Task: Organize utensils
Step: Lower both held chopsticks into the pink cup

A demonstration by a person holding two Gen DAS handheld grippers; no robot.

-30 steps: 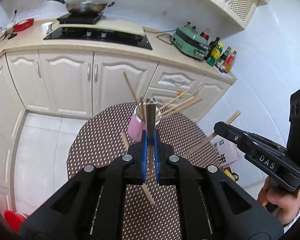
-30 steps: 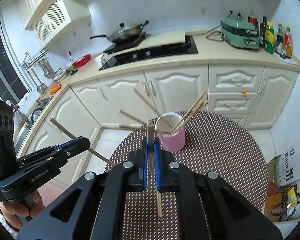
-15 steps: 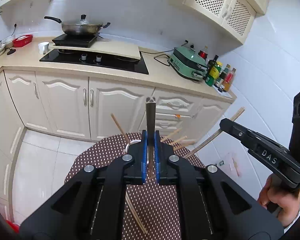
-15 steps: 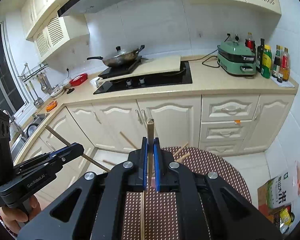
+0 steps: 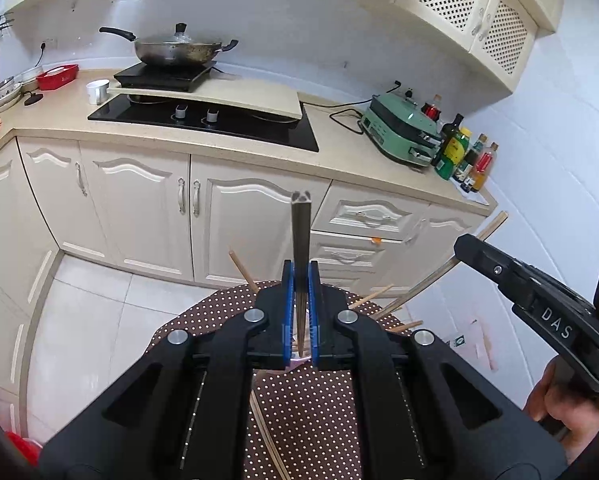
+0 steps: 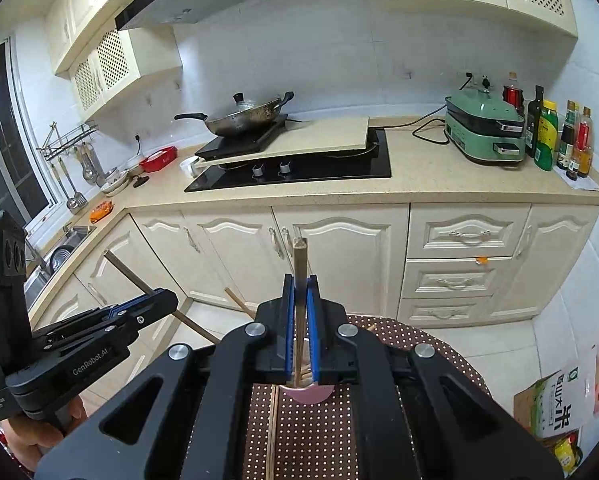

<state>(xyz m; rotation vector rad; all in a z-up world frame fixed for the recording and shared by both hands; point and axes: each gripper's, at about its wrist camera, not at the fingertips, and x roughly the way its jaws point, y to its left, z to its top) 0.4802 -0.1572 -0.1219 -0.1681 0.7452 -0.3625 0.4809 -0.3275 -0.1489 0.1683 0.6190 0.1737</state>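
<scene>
1. I am gripping one chopstick (image 5: pixel 300 240) in my left gripper (image 5: pixel 300 312); its blue pads are pinching the stick, which is pointing forward and up toward the cabinets (image 5: pixel 139 208).
2. Seen from my right wrist, that left gripper (image 6: pixel 155 300) is sitting low on the left, with the stick (image 6: pixel 127 270) poking out past its tip at a slant.
3. I am clamping a second chopstick (image 6: pixel 299 276) in my right gripper (image 6: pixel 300 320), the pads pressing both sides, the stick standing nearly upright in the view.
4. Seen from my left wrist, the right gripper (image 5: pixel 471 248) is reaching in from the right, and its stick (image 5: pixel 495 222) is sticking out beyond the tip.
5. The pink cup (image 6: pixel 311 394) is sitting on the dotted table (image 6: pixel 431 344) just under my right gripper, mostly hidden by it; thin sticks are rising from it behind the pads.
6. More chopsticks (image 5: pixel 373 294) are fanning out just beyond my left gripper, over the table's far edge (image 5: pixel 203 312).
7. Another chopstick (image 6: pixel 273 432) is lying flat on the table beside the cup.
8. On the counter behind, a wok (image 5: pixel 177 50) is sitting left, a green cooker (image 5: pixel 403 132) right, and bottles (image 5: pixel 465 160) farthest right.
</scene>
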